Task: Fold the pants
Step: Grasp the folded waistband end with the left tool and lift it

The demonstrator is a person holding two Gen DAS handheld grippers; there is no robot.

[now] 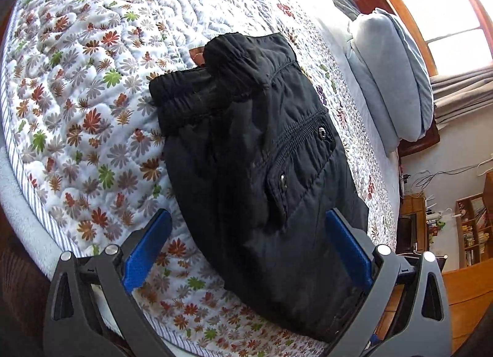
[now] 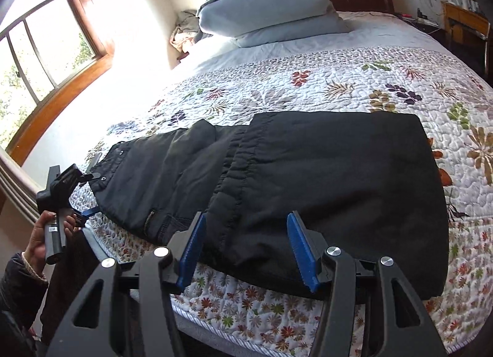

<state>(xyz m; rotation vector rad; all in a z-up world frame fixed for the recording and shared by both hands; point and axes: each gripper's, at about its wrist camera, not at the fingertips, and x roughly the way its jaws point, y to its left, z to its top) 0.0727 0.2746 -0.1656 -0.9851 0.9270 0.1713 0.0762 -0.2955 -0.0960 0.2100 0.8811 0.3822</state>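
Right gripper: ribbed blue pads on black angular arms, jaws parted and clear of the cloth, nothing pinched between them, poised over the near edge of the pants. Left gripper: the same blue pads set wide apart, straddling the near end of the folded bundle without pressing it; in the right wrist view it appears at lower left, carried by a hand in a dark sleeve. The pants are black, matte, quilted fabric with an elastic ruched waistband, a zip and metal snaps, folded into a rough rectangle. Their long axis runs left to right across the right wrist view, parallel to the bed's near edge, with the snap end toward the left gripper. They lie on a stitched, puffy floral quilt, leaving broad bare quilt behind them toward the smooth grey-blue pillows at the top of the frame.
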